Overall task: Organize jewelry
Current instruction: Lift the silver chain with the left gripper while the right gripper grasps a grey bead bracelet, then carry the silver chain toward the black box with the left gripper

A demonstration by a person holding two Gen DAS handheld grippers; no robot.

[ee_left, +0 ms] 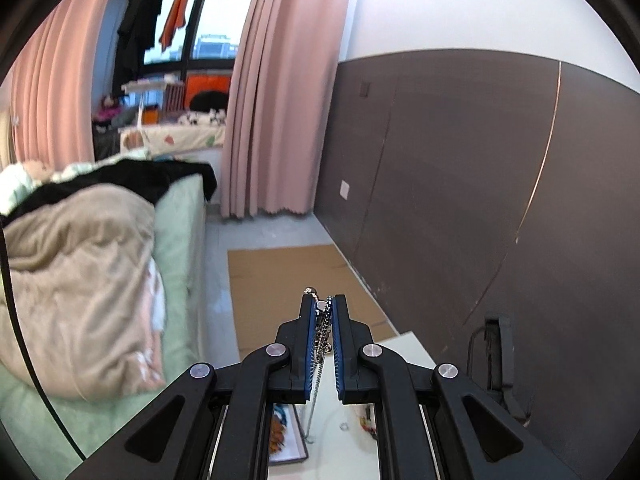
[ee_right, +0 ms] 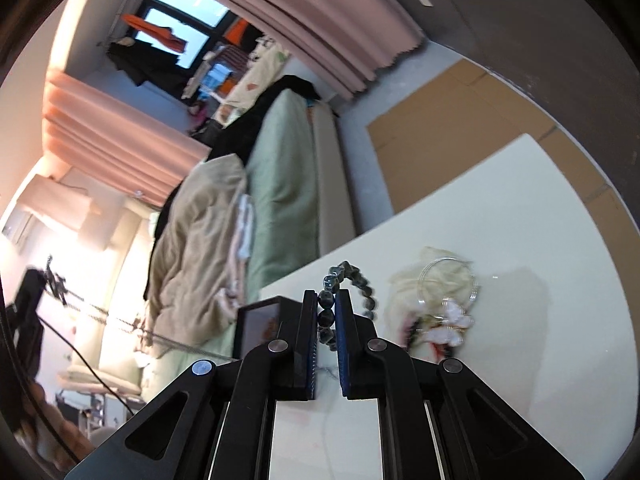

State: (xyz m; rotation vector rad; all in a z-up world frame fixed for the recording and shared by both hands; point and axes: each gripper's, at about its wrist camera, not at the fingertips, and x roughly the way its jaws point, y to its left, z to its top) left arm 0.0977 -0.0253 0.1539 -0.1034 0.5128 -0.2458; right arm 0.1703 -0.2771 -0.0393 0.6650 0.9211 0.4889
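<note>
My left gripper (ee_left: 323, 305) is shut on a silver chain necklace (ee_left: 320, 340), held high above the white table (ee_left: 404, 346); the chain hangs down between the fingers. In the right wrist view that left gripper (ee_right: 50, 278) shows at far left with the chain (ee_right: 120, 324) trailing from it. My right gripper (ee_right: 326, 296) is shut on a dark green bead bracelet (ee_right: 352, 276), lifted above the table (ee_right: 500, 208). A black jewelry box (ee_right: 260, 322) stands just left of the right gripper. A clear bangle with a white butterfly (ee_right: 452, 300) lies on the table to the right.
A bed with green sheet and beige blanket (ee_left: 80, 280) lies left of the table. Flat cardboard (ee_left: 288, 276) covers the floor beyond it. A dark wall panel (ee_left: 480, 180) runs along the right. Pink curtains (ee_left: 276, 100) hang at the back.
</note>
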